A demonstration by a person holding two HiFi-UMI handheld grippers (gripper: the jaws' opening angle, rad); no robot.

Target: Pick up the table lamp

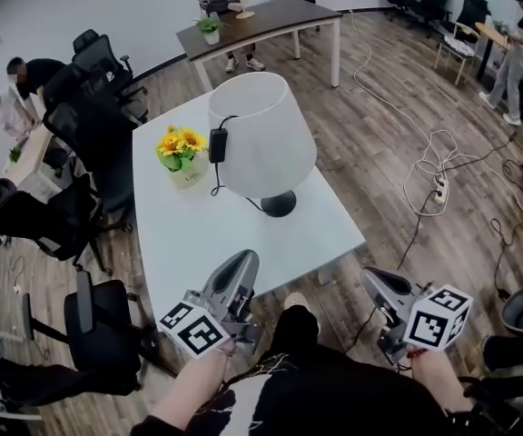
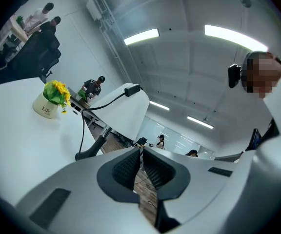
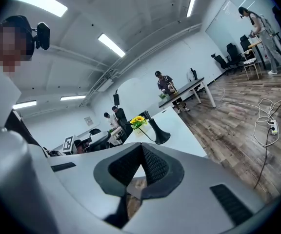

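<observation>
The table lamp has a wide white shade, a black flared base and a black cord with a switch box. It stands upright on the white table, toward the right side. My left gripper is shut and empty over the table's near edge, short of the lamp. My right gripper is also shut and empty, off the table's near right corner. In the left gripper view the lamp shade is ahead of the shut gripper. In the right gripper view the lamp base lies beyond the shut gripper.
A pot of yellow flowers sits on the table left of the lamp. Black office chairs crowd the left side. Cables and a power strip lie on the wooden floor at right. Another table and people stand further back.
</observation>
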